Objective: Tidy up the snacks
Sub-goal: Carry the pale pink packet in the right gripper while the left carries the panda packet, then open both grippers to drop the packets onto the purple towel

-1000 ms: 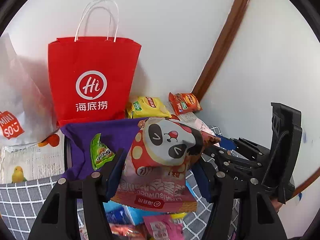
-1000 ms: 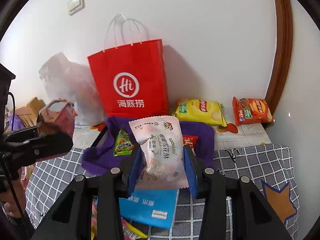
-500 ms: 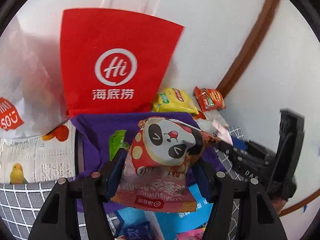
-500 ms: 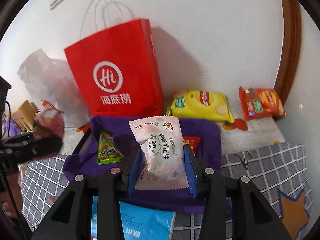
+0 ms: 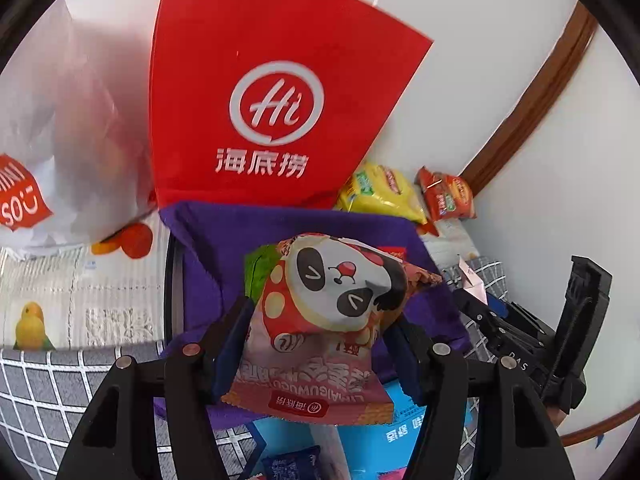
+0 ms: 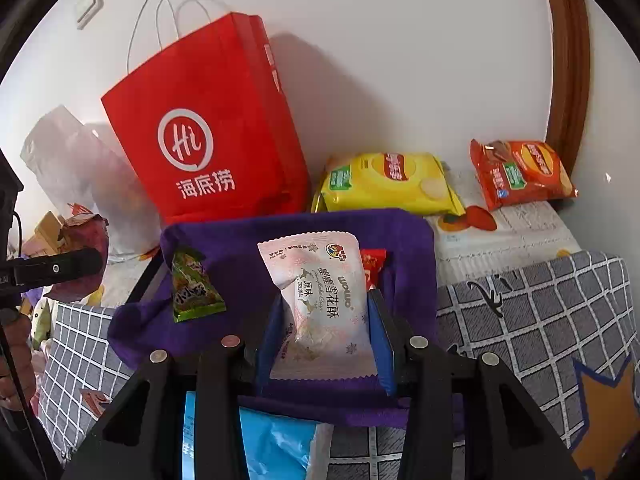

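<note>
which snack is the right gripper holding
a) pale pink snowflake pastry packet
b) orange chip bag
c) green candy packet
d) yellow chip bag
a: in the right wrist view the right gripper is shut on the pale pink snowflake packet, pinched between its blue pads, while the yellow chip bag and orange chip bag lie by the wall and the green packet sits on the purple cloth.

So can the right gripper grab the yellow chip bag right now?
Probably not yet. The right gripper is shut on the pale pink snack pack, so it is full, though the yellow chip bag lies uncovered by the wall.
</note>
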`<state>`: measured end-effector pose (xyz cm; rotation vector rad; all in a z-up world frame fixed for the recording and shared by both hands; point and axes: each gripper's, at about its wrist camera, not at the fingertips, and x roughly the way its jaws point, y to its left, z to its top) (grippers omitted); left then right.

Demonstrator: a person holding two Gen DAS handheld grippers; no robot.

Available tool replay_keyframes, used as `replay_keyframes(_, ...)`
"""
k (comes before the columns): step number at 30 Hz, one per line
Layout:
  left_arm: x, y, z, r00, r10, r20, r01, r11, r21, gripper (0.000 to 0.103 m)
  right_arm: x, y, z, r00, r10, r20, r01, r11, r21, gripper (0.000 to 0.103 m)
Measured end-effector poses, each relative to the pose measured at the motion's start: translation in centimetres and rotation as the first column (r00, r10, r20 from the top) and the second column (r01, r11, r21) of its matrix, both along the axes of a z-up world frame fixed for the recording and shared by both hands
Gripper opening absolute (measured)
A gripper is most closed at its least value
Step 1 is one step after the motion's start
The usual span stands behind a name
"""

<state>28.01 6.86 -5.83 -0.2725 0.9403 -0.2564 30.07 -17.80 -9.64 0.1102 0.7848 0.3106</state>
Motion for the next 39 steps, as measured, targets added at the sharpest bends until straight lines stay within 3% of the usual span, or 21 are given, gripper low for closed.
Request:
replay_keyframes(11, 0.3, -0.5, -0.7, 0.999, 0.000, -0.038, 0.001, 0.999, 0.038, 0.062, 0.6, 0.4, -2.5, 0.999, -0.021, -0.034, 0.019, 0.999, -0.041, 0.042)
replay_keyframes(39, 2.2, -1.7, -5.5, 0.976, 0.048, -0.213, -0.020, 0.991, 0.131, 0.062, 1.3, 0.7, -4.2, 0.995, -0.022, -0.100, 0.013, 0.996, -0.093, 0.042)
